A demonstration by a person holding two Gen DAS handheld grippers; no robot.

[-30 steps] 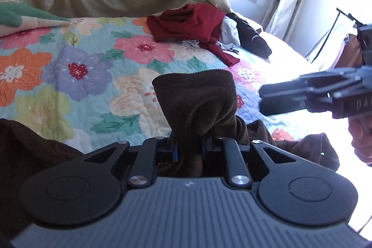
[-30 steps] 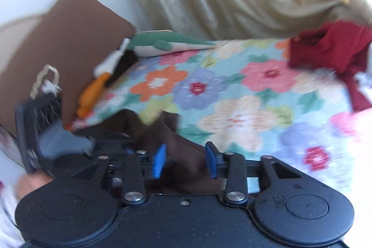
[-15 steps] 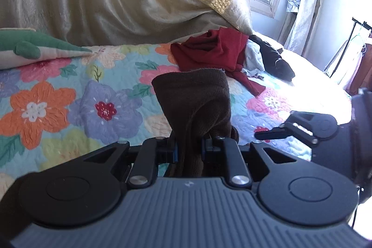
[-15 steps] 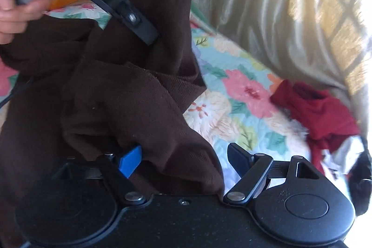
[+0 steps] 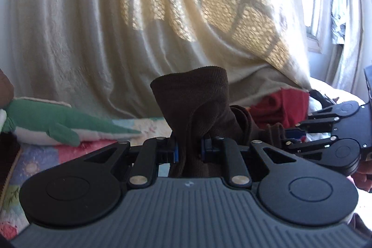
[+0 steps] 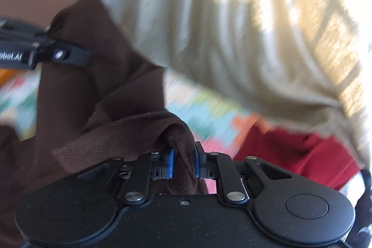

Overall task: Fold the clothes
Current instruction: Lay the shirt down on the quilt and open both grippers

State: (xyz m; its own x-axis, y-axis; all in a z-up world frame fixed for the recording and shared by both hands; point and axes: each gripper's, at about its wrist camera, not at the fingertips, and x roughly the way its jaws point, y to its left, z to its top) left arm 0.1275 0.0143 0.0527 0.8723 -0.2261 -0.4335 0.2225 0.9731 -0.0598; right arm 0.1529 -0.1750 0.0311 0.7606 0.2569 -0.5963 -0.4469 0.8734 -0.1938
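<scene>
Both grippers grip one dark brown garment [image 5: 200, 104], held up above the bed. Left gripper [image 5: 188, 148] has its two blue pads pressed on a bunched fold of the brown cloth, though its jaws are easing slightly apart; a rounded flap of the cloth stands up above the fingers. Right gripper [image 6: 183, 160] is closing its jaws on another fold of the same garment, and its blue pads [image 6: 171, 163] already press the cloth from both sides. In the left wrist view the right gripper appears at the right edge, just beside the brown cloth, with part of a hand [image 5: 361, 178] behind it.

Below lies one floral quilt [image 5: 30, 162], blurred in the right wrist view. On it rest one green and white plush toy [image 5: 60, 124] at the left and one heap of clothes at the right, with a red garment [image 5: 283, 106] on top and something black [image 5: 319, 97] and white beside it. One cream curtain [image 5: 162, 22] hangs behind the bed. No containers are in view.
</scene>
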